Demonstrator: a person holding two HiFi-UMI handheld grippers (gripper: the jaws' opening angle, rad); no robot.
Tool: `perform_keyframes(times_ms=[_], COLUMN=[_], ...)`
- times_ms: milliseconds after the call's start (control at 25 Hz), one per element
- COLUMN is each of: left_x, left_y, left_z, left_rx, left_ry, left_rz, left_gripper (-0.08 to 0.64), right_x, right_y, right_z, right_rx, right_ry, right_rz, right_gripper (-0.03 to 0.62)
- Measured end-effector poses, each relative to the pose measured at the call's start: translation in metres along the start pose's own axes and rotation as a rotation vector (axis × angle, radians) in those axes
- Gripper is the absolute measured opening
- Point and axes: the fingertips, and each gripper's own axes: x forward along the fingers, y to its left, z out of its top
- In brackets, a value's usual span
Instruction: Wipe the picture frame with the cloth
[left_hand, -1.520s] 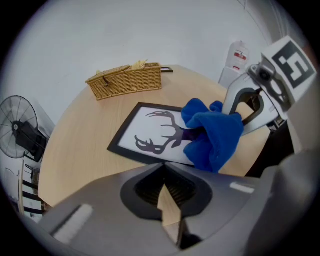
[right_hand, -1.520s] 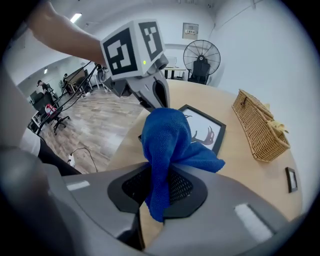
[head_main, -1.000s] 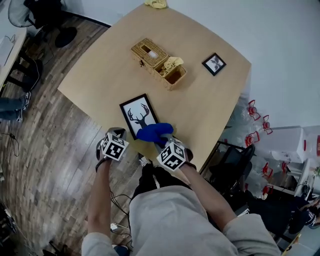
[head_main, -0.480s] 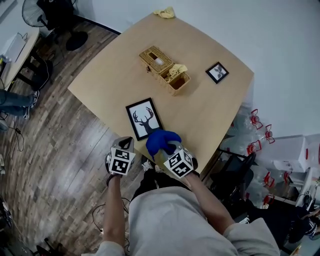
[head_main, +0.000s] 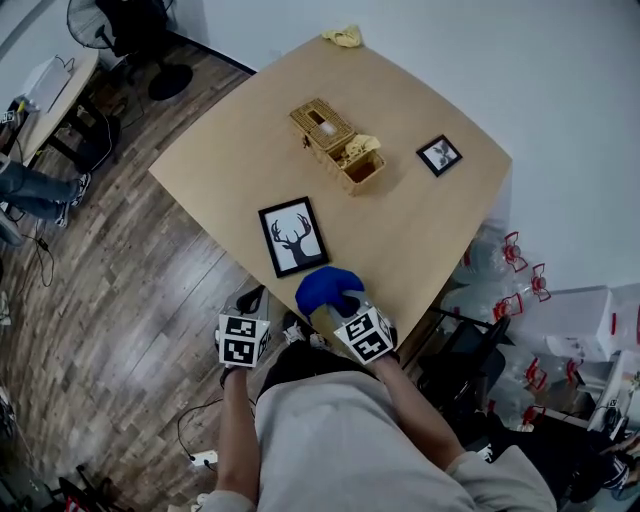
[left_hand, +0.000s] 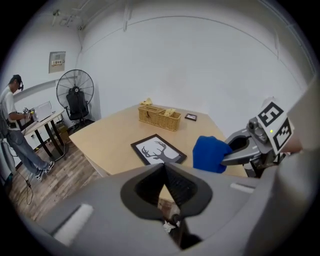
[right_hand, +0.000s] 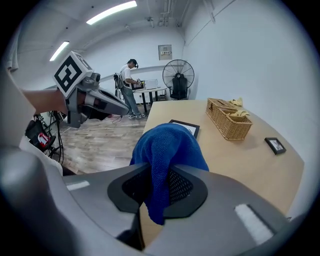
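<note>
Right claw clenched on the blue cloth, which bunched up over the jaws. Left claw closed on nothing and held off the tabletop edge, over the floor. Picture frame lay flat near the tabletop's near edge. The cloth hung raised just beside the frame's near right corner, not touching it. Judged: cloth in hand, so pickup done; no wiping contact now, and the glass gave no sign of whether any pass was made, so the wipe itself counted as outstanding. Frame's long axis ran away from the person toward the wicker basket, far end leaning slightly left. Deer antlers pointed to the far side.
</note>
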Motion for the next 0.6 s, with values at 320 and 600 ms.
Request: perform_keyframes(times_ms=[320, 600], left_x=[-0.009, -0.011], left_y=[-0.015, -0.022], left_z=[0.001, -0.003], left_rx=[-0.05, -0.096], left_ry=[-0.05, -0.08], left_rz=[0.023, 0.011], left_gripper=[0.052, 0.052], right_x=[-0.01, -0.014], right_y=[-0.011, -0.017], right_z=[-0.002, 0.002], right_rx=[0.042, 0.107], right_ry=[-0.052, -0.1], right_rz=[-0.016, -0.019], right_gripper=[0.054, 0.054])
